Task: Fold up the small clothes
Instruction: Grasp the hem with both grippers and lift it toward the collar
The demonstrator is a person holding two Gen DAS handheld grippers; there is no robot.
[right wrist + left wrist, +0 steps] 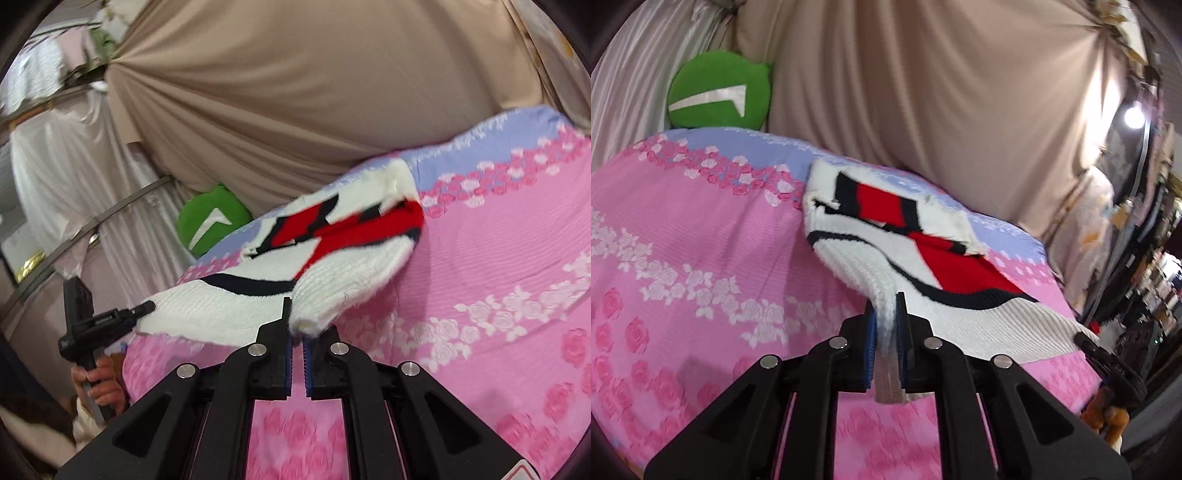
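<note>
A small knitted sweater [923,254], white with red and dark navy panels, is held lifted at its near edge above a bed covered by a pink and lilac rose-print sheet [683,240]; its far part lies on the sheet. The left gripper [885,325] is closed on a bunched white ribbed hem, the fabric pinched between the blue pads. The right gripper [297,325] is closed to a narrow gap, a rolled white edge being caught at the very tips; that hold is judged shallow. In the right wrist view the left gripper is seen at the opposite corner, with the hand [99,384] on its handle.

The garment is judged light, soft and limp; it sags between the two holds. The thick knit is judged to compress and stretch, so slippage from a tip-only pinch is possible. Holds are best taken at hem corners or shoulder seams, through both layers.

A green cushion [718,94] is noted at the bed's far end, before beige draped fabric [923,74].
</note>
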